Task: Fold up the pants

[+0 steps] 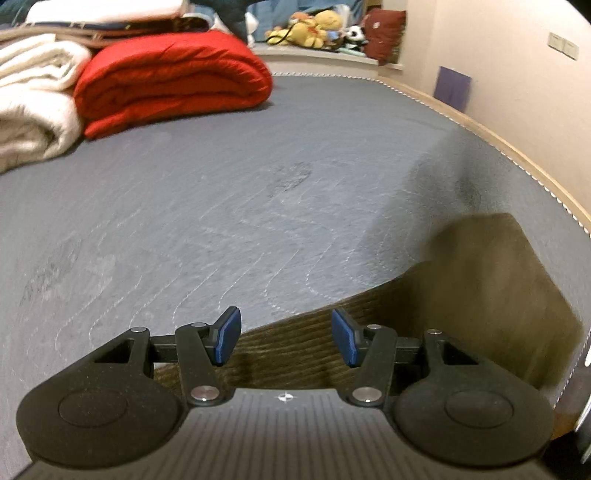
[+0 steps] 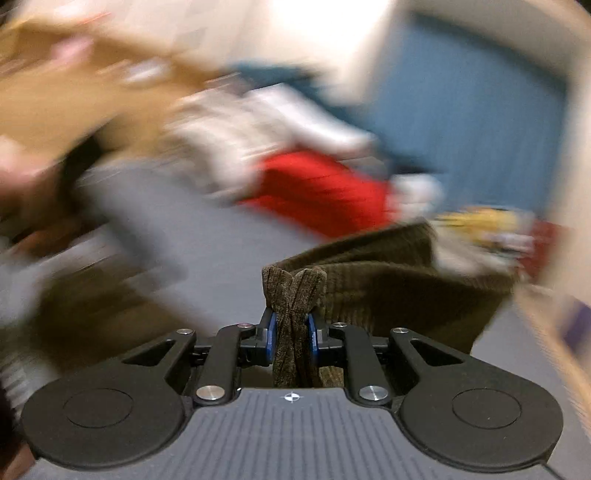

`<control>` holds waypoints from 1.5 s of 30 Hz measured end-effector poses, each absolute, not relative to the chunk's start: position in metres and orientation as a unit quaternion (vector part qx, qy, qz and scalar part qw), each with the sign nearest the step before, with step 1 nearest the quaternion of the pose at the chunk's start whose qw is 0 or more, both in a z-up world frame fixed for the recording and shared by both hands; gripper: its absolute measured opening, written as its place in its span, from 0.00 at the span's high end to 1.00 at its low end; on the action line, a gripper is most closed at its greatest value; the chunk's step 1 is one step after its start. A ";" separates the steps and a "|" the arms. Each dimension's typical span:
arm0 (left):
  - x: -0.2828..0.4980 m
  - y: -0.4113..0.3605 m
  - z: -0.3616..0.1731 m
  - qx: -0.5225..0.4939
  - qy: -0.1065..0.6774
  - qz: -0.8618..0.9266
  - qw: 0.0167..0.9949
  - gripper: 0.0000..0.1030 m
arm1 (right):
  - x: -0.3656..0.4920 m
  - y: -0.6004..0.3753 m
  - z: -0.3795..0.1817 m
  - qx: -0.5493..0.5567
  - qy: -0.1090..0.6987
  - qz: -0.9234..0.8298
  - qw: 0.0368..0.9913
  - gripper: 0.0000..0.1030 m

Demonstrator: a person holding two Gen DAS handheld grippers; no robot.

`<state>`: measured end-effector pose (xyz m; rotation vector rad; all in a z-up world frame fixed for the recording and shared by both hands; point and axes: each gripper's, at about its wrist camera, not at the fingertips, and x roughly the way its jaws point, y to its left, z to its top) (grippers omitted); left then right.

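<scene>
The brown corduroy pants [image 1: 461,295] lie flat on the grey bed cover [image 1: 221,206] at the lower right of the left wrist view. My left gripper [image 1: 286,338] is open and empty, just over the near edge of the pants. In the right wrist view my right gripper [image 2: 291,334] is shut on a bunched fold of the same pants [image 2: 293,306], and the cloth trails off to the right [image 2: 406,288] above the bed. That view is heavily motion-blurred.
A folded red quilt [image 1: 173,77] and a cream blanket [image 1: 33,99] lie at the far left of the bed. Stuffed toys [image 1: 317,27] sit on a ledge behind. The bed's trimmed edge [image 1: 517,155] runs along the wall at right.
</scene>
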<state>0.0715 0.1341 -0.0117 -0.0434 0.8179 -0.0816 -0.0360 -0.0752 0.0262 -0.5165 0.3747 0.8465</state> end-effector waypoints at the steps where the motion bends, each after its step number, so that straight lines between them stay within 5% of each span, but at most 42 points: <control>1: 0.072 0.138 -0.013 -0.027 0.401 -0.038 0.915 0.40 | -0.044 -0.061 0.013 -0.264 0.200 0.429 0.840 0.80; 5: 0.076 0.148 -0.020 -0.051 0.421 -0.044 0.904 0.39 | -0.062 -0.041 -0.016 -0.301 0.243 0.487 0.783 0.77; 9: 0.083 0.153 -0.029 -0.101 0.443 -0.067 0.888 0.38 | -0.043 -0.060 0.005 -0.239 0.265 0.489 0.796 0.54; 20: 0.114 0.123 -0.061 -0.149 0.475 -0.090 0.862 0.34 | 0.035 -0.145 0.017 -0.126 0.347 0.265 0.891 0.38; 24: 0.115 0.111 -0.046 -0.131 0.427 -0.098 0.890 0.46 | 0.054 -0.178 0.001 -0.085 0.399 0.187 0.894 0.37; 30: 0.128 0.093 -0.059 -0.126 0.456 -0.138 0.870 0.46 | 0.055 -0.204 -0.014 -0.092 0.432 0.139 0.886 0.35; 34: 0.126 0.084 -0.056 -0.092 0.460 -0.135 0.873 0.89 | 0.056 -0.215 -0.020 -0.087 0.451 0.129 0.879 0.32; 39: 0.084 0.094 -0.011 -0.100 0.422 -0.166 0.886 0.90 | 0.056 -0.224 -0.025 -0.075 0.463 0.134 0.873 0.32; 45: 0.094 0.107 -0.044 -0.116 0.486 -0.118 0.858 0.80 | 0.056 -0.227 -0.030 -0.076 0.472 0.150 0.866 0.31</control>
